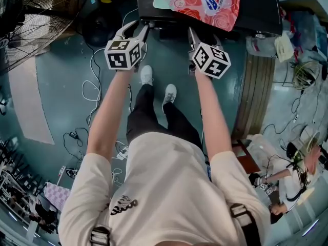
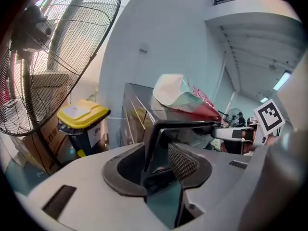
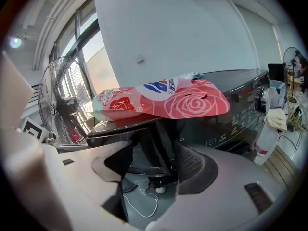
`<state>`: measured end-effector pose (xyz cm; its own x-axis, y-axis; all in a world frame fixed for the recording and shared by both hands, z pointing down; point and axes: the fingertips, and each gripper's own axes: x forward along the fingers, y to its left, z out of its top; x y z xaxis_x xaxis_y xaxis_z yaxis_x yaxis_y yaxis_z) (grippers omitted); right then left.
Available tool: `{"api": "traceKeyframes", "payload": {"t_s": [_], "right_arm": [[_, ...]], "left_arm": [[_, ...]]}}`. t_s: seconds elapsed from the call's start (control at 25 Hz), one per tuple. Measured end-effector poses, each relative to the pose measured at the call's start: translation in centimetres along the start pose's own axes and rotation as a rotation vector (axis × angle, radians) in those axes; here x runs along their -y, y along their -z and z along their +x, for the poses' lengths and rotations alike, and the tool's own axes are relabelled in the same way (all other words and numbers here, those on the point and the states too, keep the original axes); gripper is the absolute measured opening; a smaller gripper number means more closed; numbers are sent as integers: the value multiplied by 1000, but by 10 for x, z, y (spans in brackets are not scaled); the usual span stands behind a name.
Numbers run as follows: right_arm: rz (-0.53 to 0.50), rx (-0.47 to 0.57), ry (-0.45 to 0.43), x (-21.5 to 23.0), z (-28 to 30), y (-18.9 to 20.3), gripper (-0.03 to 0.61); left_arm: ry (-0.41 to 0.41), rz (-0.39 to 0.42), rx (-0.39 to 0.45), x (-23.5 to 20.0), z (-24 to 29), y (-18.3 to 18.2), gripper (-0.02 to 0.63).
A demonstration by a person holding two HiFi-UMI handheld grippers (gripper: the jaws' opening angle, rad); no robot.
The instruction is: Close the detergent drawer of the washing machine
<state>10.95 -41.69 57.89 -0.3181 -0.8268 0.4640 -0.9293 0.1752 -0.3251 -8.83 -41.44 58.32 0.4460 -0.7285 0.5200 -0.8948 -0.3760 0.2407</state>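
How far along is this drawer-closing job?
Nothing looks done yet: the detergent drawer seems to stick out of the washing machine. In hand: both the left gripper and right gripper sit open around its front. Left: pushing it in.

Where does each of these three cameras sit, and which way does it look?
Head view: on the person's head, looking down at the washing machine; arms, legs, left gripper, right gripper show.
Left gripper view: on that gripper, facing the machine's corner; its jaws show.
Right gripper view: likewise, facing the machine's front.
Shared: the detergent bag.
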Motion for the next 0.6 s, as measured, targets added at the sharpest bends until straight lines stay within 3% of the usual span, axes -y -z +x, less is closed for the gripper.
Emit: {"api": "traceKeyframes", "payload": {"t_s": [0.6], "right_arm": [[16, -22, 92, 4, 7, -4, 264]], "left_arm": [[-29, -28, -4, -10, 9, -6, 176]]}}
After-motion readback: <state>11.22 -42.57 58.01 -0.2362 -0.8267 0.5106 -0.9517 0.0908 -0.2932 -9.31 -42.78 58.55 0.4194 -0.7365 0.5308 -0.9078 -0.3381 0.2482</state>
